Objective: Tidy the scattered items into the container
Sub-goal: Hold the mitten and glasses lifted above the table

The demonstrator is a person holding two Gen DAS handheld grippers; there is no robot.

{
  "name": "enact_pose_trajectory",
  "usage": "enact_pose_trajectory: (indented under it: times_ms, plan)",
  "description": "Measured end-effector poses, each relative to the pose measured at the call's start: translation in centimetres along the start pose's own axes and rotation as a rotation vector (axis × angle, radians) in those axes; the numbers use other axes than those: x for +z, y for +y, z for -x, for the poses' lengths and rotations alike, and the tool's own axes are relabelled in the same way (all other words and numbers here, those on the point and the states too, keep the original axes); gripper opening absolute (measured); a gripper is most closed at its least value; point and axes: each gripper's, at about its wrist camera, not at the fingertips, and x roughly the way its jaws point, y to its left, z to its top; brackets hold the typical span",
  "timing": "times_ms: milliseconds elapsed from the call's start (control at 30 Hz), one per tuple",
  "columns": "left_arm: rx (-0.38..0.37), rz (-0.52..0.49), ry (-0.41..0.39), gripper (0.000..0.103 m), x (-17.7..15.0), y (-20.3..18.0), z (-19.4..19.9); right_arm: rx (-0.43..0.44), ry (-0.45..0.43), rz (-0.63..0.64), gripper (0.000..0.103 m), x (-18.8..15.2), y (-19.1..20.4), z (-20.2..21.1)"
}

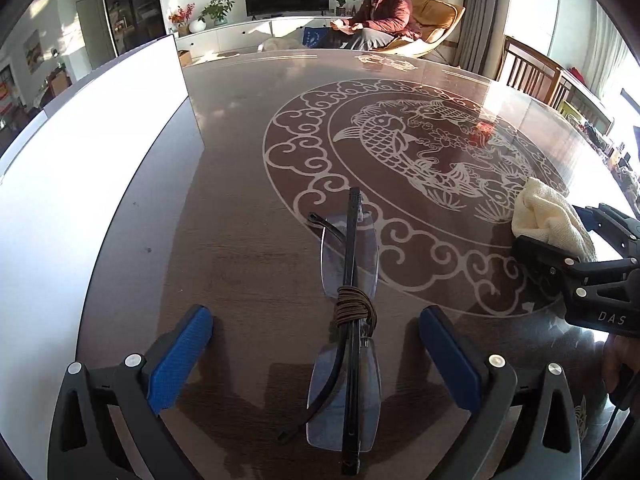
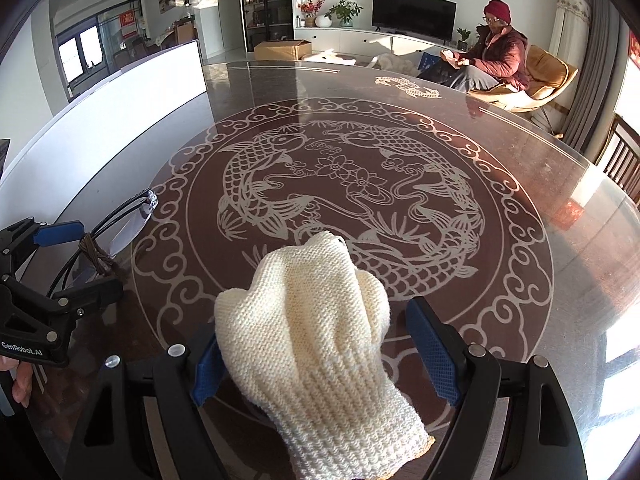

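Note:
Folded rimless glasses point(image 1: 350, 320) with a brown cord wound round the bridge lie on the dark table, between the blue pads of my open left gripper point(image 1: 316, 350). They also show in the right wrist view point(image 2: 108, 236). A cream knitted glove point(image 2: 316, 340) lies on the table between the pads of my open right gripper point(image 2: 320, 356). The left pad touches the glove; the right pad stands apart from it. The glove point(image 1: 552, 224) and right gripper point(image 1: 560, 240) appear at the right of the left wrist view. A white container point(image 1: 80, 168) stands at the left.
The table point(image 2: 520, 152) is dark glass with a white fish pattern. A person point(image 2: 496, 52) sits in an armchair beyond the far edge. Wooden chairs point(image 1: 532, 72) stand at the right side. A cardboard box point(image 2: 282, 50) lies on the floor behind.

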Motion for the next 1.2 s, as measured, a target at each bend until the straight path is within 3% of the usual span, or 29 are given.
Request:
enact_pose_trajectory:
  times_ms: [1200]
  plan:
    - [0.014, 0.017, 0.002, 0.103, -0.11, 0.06, 0.15, 0.0, 0.0, -0.001, 0.082, 0.02, 0.01, 0.07]
